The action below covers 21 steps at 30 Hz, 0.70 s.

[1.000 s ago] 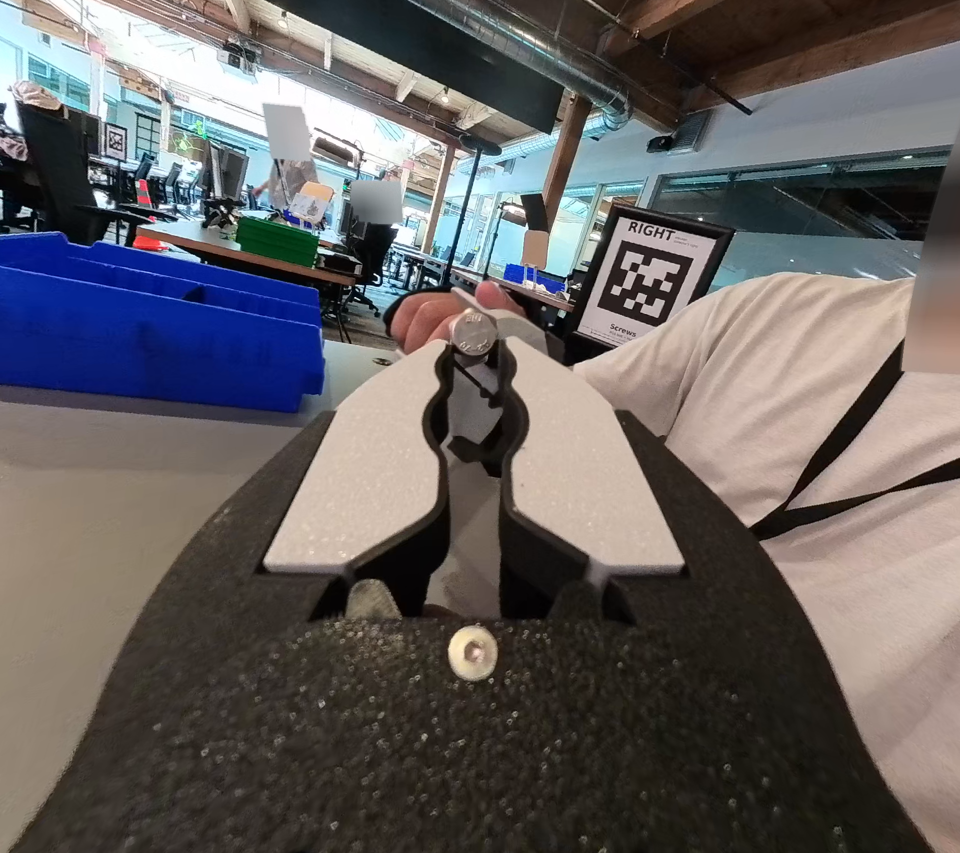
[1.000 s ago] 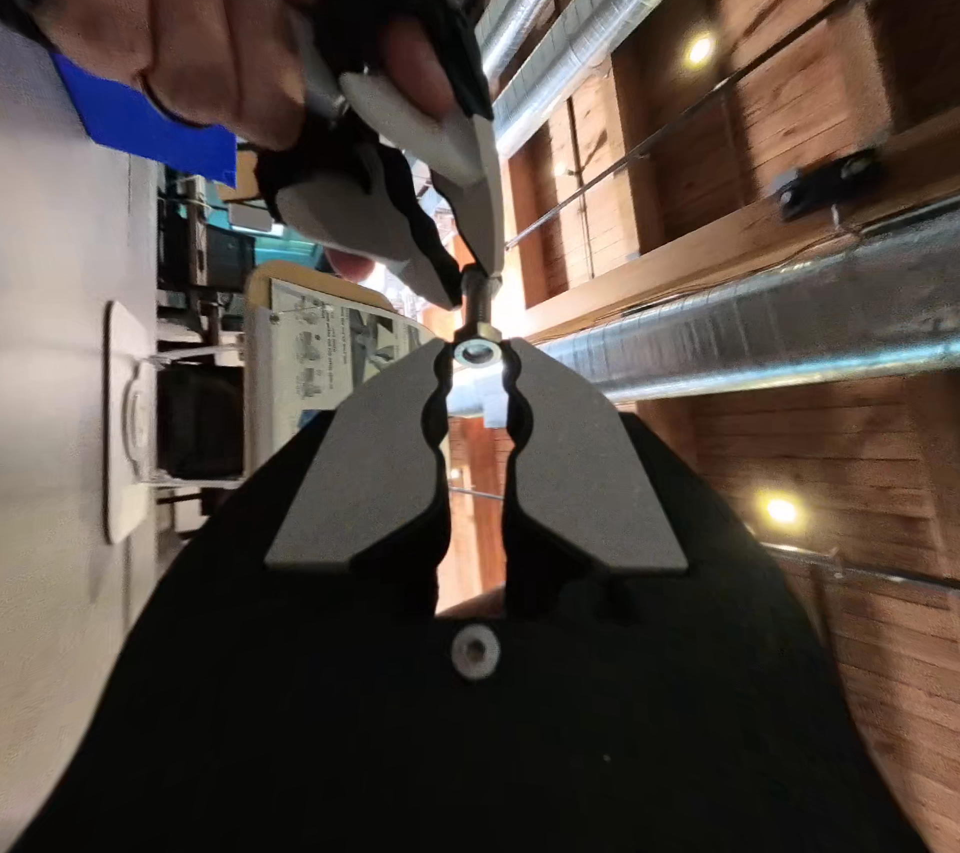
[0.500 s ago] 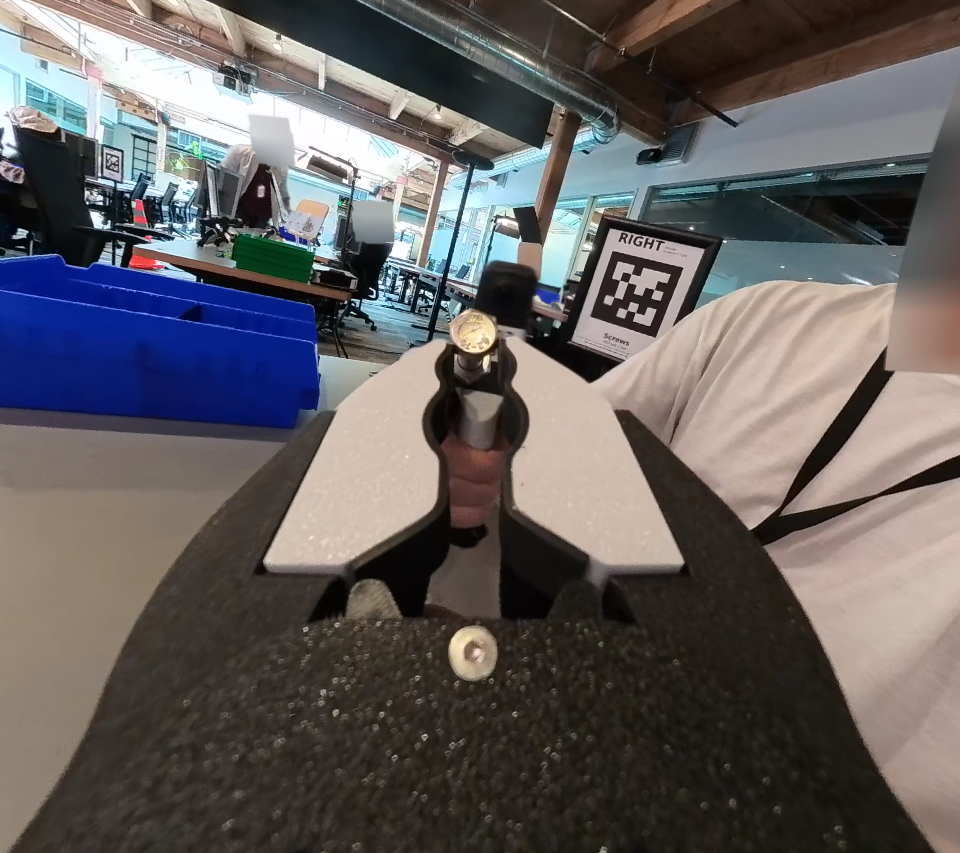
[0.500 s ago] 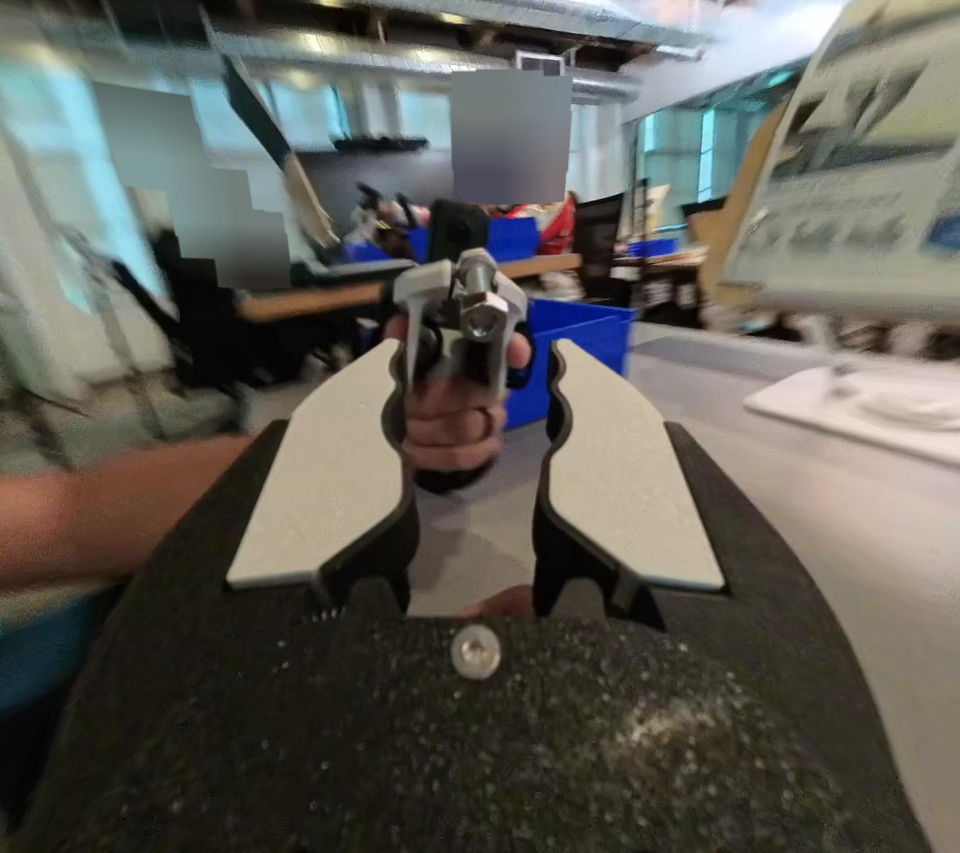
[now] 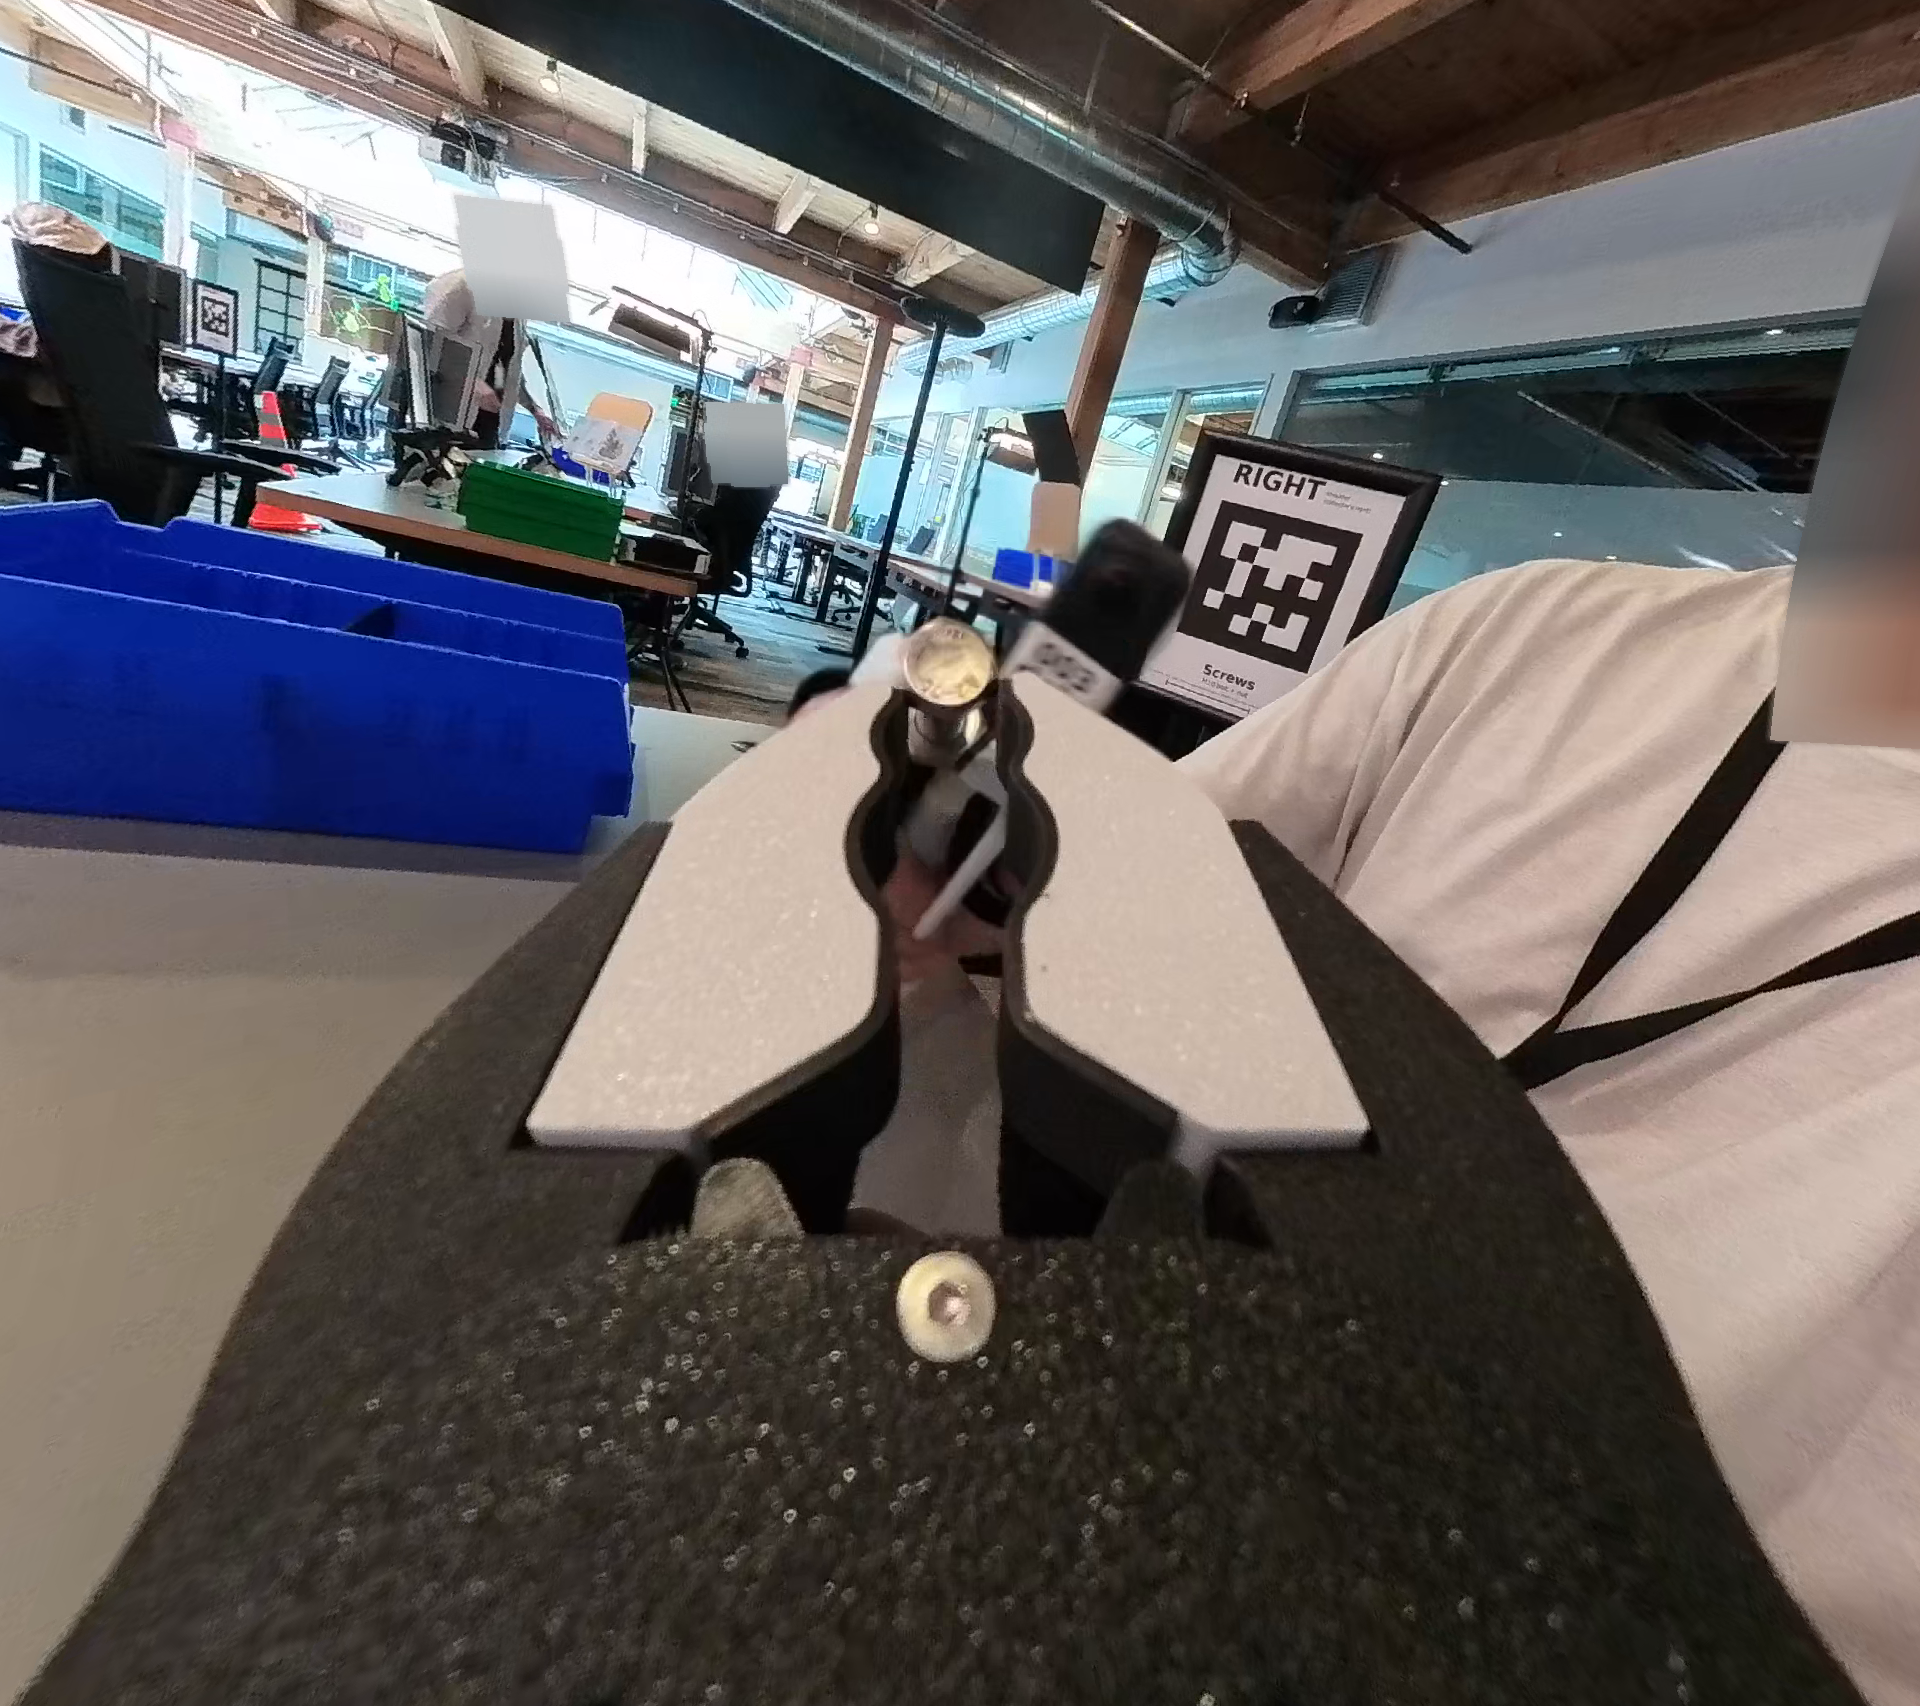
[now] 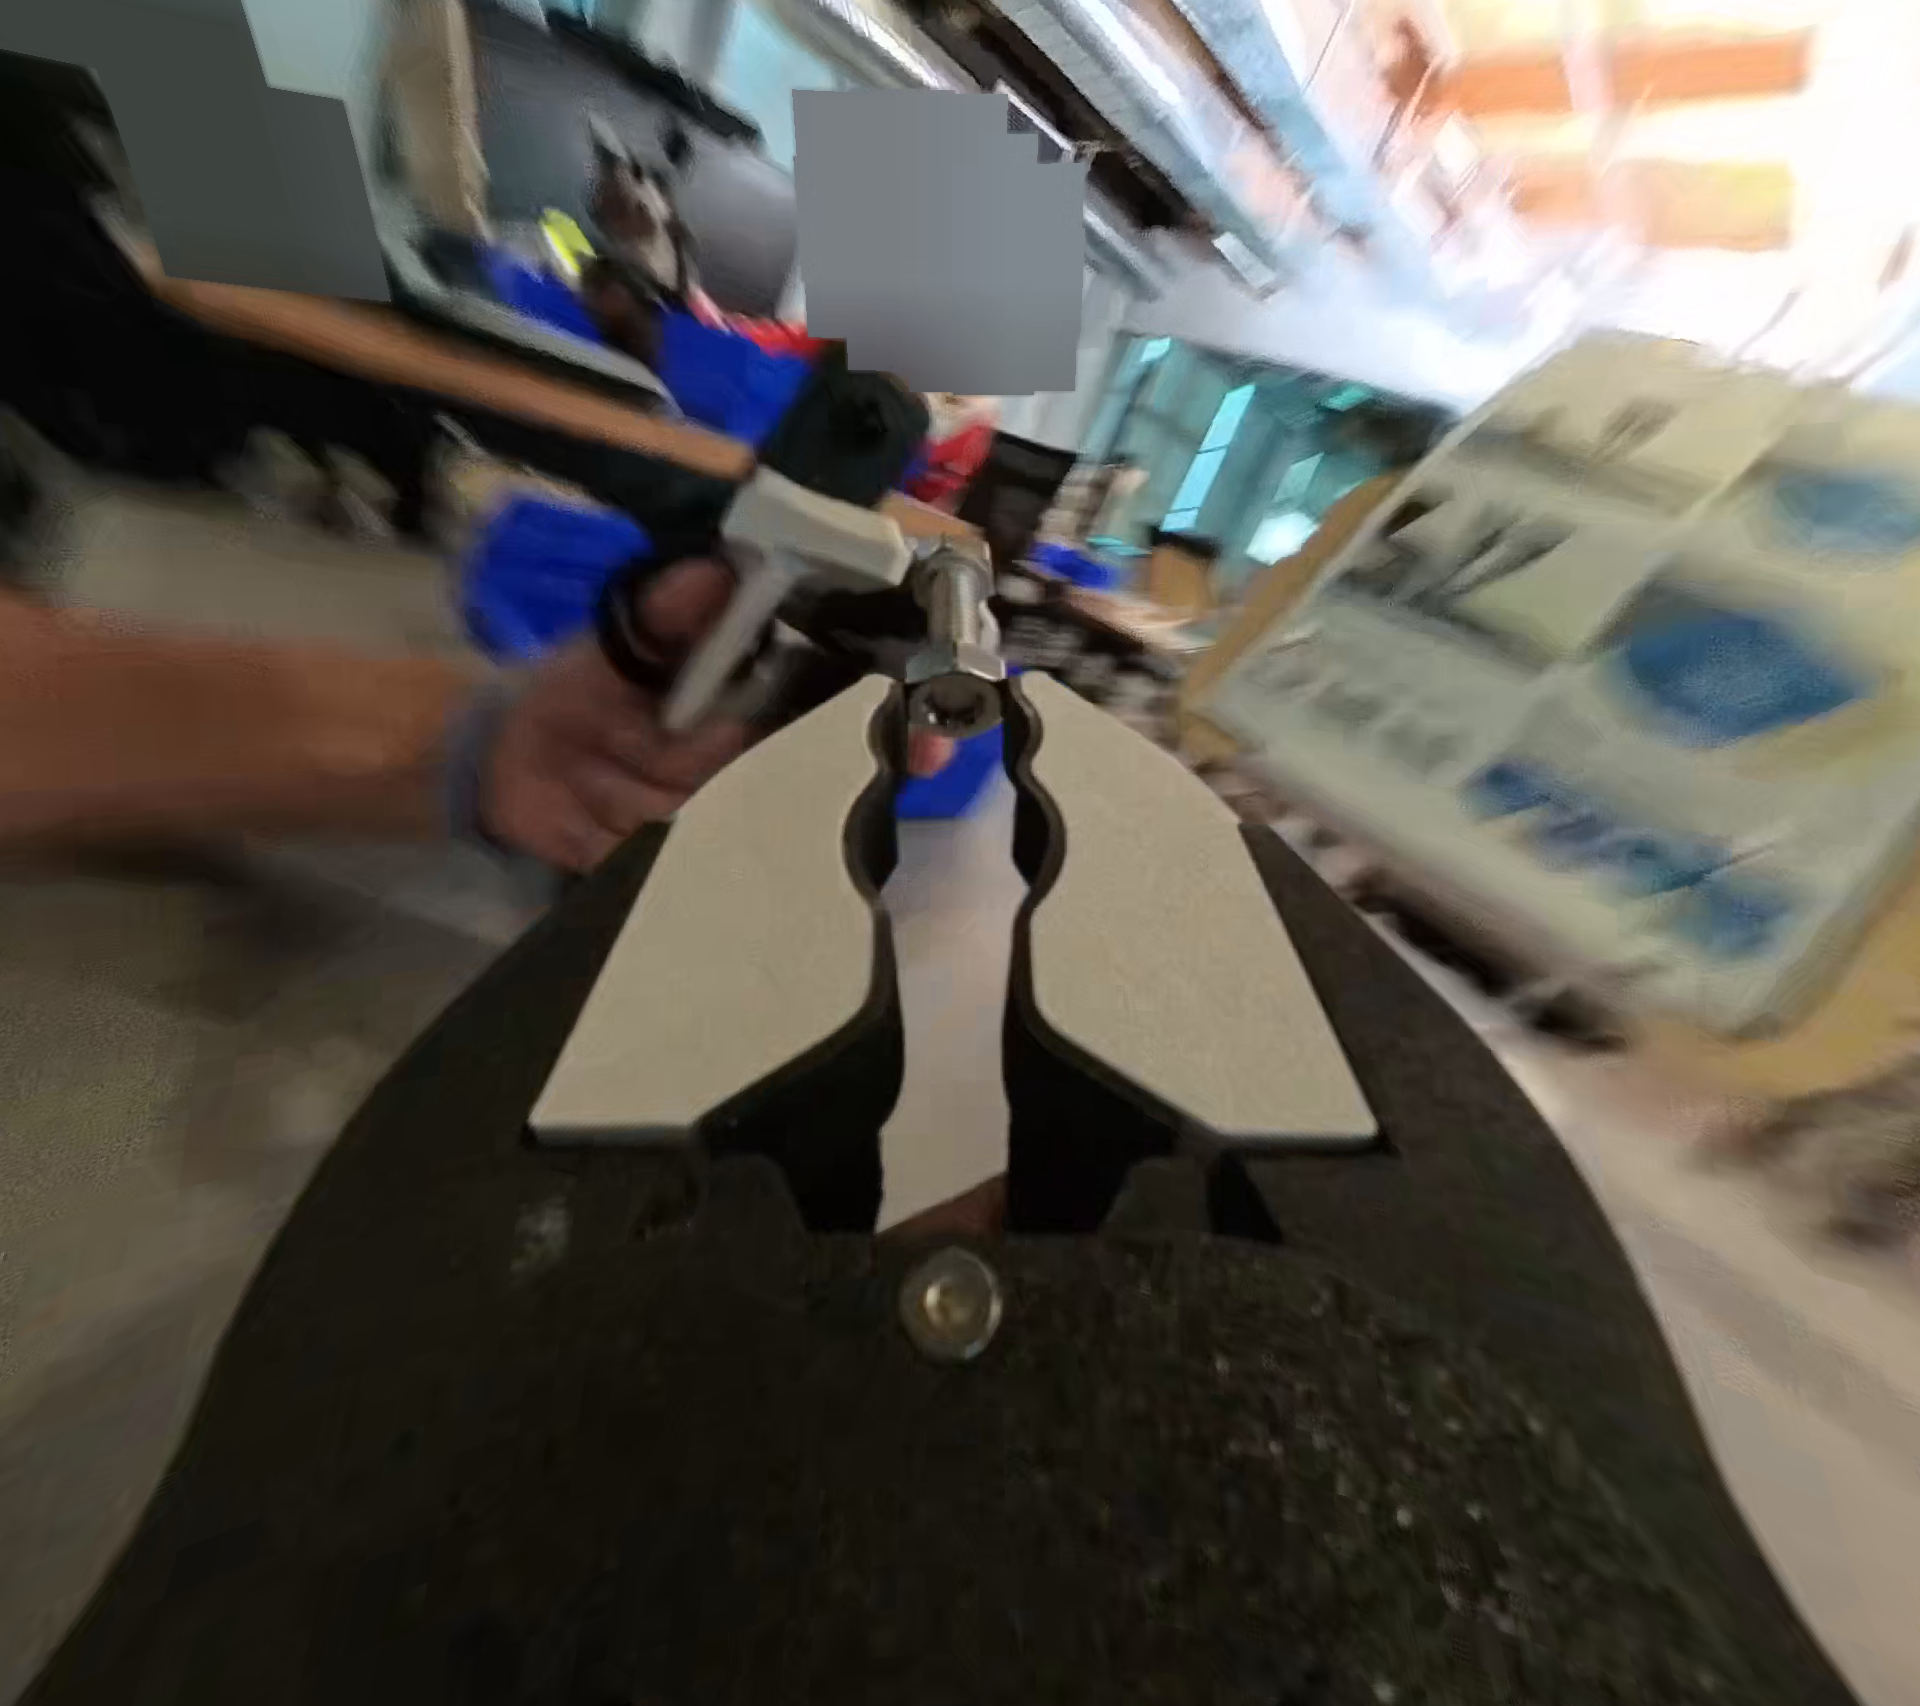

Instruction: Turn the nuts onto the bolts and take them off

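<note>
My left gripper (image 5: 948, 706) is shut on a silver bolt (image 5: 948, 662), whose round head faces the camera at the fingertips. In the right wrist view the bolt's threaded shaft (image 6: 961, 602) hangs down from the left gripper's white fingers (image 6: 821, 529). A hex nut (image 6: 952, 682) sits on the shaft's lower end. My right gripper (image 6: 951, 711) is shut on this nut at its fingertips. That view is blurred by motion. The right gripper's black body (image 5: 1112, 591) shows just behind the bolt in the left wrist view.
A blue bin (image 5: 312, 690) stands on the grey table (image 5: 208, 1033) at left. A framed marker sign (image 5: 1288, 586) stands behind. The person's white shirt (image 5: 1558, 877) fills the right. A blurred printed sheet (image 6: 1610, 669) stands at right in the right wrist view.
The right gripper let go of the nut, rolled back round with open jaws, and has now shut on the nut again. The left gripper has kept hold of the bolt.
</note>
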{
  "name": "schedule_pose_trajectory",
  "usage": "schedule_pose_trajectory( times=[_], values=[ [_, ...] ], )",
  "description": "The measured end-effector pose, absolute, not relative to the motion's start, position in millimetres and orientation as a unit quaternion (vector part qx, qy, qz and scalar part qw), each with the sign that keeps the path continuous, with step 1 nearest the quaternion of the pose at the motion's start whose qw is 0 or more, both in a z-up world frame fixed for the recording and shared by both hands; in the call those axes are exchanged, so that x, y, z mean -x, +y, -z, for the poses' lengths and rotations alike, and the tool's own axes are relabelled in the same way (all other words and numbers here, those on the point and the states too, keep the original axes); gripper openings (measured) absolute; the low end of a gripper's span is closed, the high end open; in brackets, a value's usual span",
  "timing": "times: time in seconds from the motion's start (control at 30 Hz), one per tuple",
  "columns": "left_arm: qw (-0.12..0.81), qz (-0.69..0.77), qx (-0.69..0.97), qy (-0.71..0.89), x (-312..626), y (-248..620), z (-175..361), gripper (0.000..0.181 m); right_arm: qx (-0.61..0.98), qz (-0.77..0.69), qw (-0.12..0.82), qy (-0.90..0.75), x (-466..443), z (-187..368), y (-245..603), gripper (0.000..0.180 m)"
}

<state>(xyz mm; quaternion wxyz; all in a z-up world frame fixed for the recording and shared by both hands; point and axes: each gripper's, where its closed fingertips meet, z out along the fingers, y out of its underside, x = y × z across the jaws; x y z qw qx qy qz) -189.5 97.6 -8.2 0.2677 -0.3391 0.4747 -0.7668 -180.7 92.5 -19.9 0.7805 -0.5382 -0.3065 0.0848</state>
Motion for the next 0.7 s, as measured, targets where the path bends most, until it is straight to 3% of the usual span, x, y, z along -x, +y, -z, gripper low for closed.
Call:
schedule_pose_trajectory(
  times=[0.17,0.27,0.57,0.67,0.7],
  values=[
    [0.265,0.772,0.339,0.468,190.4,99.8,7.3,0.015,0.342,0.396,0.723,-0.451,176.1,12.1,94.8,0.017],
    [0.263,0.775,0.342,0.462,189.7,102.4,8.0,0.015,0.199,0.568,0.648,-0.466,175.4,10.0,95.9,0.018],
    [0.261,0.775,0.345,0.462,186.9,101.0,9.9,0.015,0.196,0.563,0.665,-0.451,173.4,14.1,95.0,0.018],
    [0.259,0.772,0.346,0.465,186.7,100.9,11.4,0.015,0.273,0.450,0.712,-0.465,174.1,19.1,94.7,0.018],
    [0.260,0.774,0.344,0.464,186.9,99.9,10.2,0.015,0.295,0.410,0.734,-0.453,172.8,15.4,91.6,0.026]
  ],
)
